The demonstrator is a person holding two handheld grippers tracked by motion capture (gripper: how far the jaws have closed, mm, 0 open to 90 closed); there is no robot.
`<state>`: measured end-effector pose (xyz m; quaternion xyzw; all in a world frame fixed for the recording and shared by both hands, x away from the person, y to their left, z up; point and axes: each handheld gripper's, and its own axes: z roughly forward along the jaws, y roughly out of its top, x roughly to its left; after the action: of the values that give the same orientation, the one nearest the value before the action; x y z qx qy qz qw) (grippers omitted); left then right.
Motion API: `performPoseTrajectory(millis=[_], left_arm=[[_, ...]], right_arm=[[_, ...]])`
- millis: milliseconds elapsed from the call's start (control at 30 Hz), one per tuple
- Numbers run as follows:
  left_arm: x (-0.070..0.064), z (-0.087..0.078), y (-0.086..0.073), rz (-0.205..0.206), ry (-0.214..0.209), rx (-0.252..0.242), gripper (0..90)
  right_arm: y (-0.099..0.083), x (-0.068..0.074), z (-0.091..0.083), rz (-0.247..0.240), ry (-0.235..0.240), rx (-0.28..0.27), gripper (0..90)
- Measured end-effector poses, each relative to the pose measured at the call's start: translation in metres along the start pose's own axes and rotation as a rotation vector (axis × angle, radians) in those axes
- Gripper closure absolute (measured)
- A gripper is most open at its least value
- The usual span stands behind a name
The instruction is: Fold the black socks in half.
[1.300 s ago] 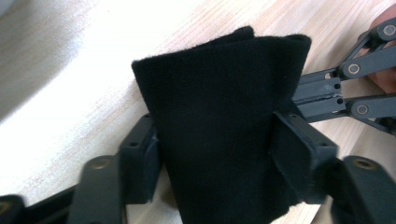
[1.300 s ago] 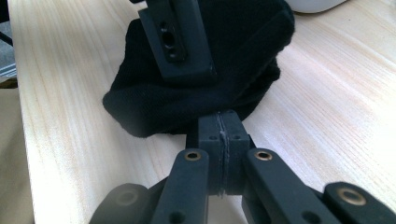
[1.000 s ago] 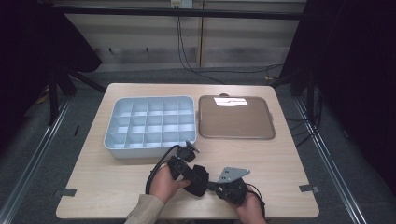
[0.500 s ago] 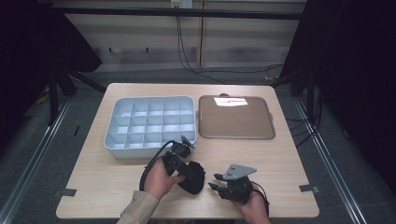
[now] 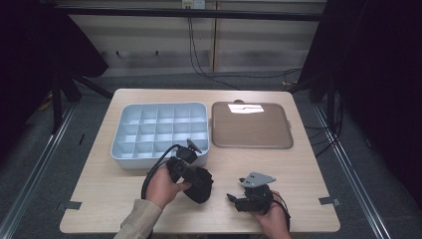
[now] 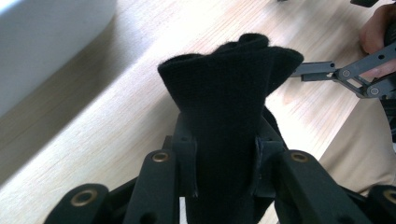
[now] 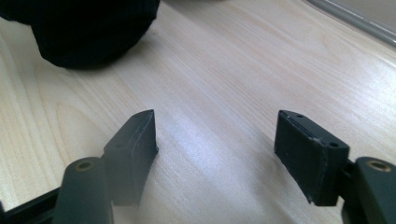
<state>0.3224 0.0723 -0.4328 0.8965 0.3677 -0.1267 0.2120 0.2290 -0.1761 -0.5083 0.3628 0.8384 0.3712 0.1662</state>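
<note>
Left gripper (image 6: 219,186) fingers pinch black cloth (image 6: 229,107) above worktop (image 5: 124,184); right gripper (image 7: 219,158) fingers spread, empty. Cloth looks soft, light, floppy; best gripped at bunched fold.

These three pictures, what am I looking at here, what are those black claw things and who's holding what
A person sits at a wooden table with a hand-held two-jaw gripper in each hand. One picture looks down from above; the other two come from cameras riding on each gripper. The left gripper is shut on a black cloth. The right gripper is open, holding nothing, low over the wood. Farther back lie a pale blue compartment tray and a flat brown tray.
</note>
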Motion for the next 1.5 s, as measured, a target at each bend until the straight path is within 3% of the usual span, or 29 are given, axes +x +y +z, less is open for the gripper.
performPoseTrajectory(millis=[500, 800, 867, 933, 967, 1133, 1500], left_arm=[[0.008, -0.018, -0.003, -0.017, 0.017, -0.011, 69.0], [0.015, -0.028, -0.007, -0.017, 0.031, -0.012, 69.0], [0.016, -0.031, -0.008, -0.033, 0.033, -0.021, 69.0], [0.019, -0.035, -0.009, -0.020, 0.032, -0.012, 69.0], [0.019, -0.036, -0.009, -0.035, 0.032, -0.026, 69.0], [0.020, -0.041, -0.009, -0.020, 0.051, -0.013, 68.9], [0.025, -0.049, -0.009, -0.038, 0.049, -0.016, 69.0]], right_arm=[[0.000, -0.005, 0.002, 0.030, 0.012, 0.011, 22.9], [0.000, -0.005, 0.002, 0.028, 0.016, 0.015, 21.4], [0.000, -0.005, 0.002, 0.027, 0.016, 0.016, 21.4], [0.000, -0.005, 0.002, 0.027, 0.017, 0.016, 21.4], [0.000, -0.005, 0.002, 0.028, 0.016, 0.015, 21.4], [0.000, -0.004, 0.002, 0.028, 0.020, 0.020, 19.7], [0.000, -0.003, 0.002, 0.027, 0.027, 0.027, 16.9]])
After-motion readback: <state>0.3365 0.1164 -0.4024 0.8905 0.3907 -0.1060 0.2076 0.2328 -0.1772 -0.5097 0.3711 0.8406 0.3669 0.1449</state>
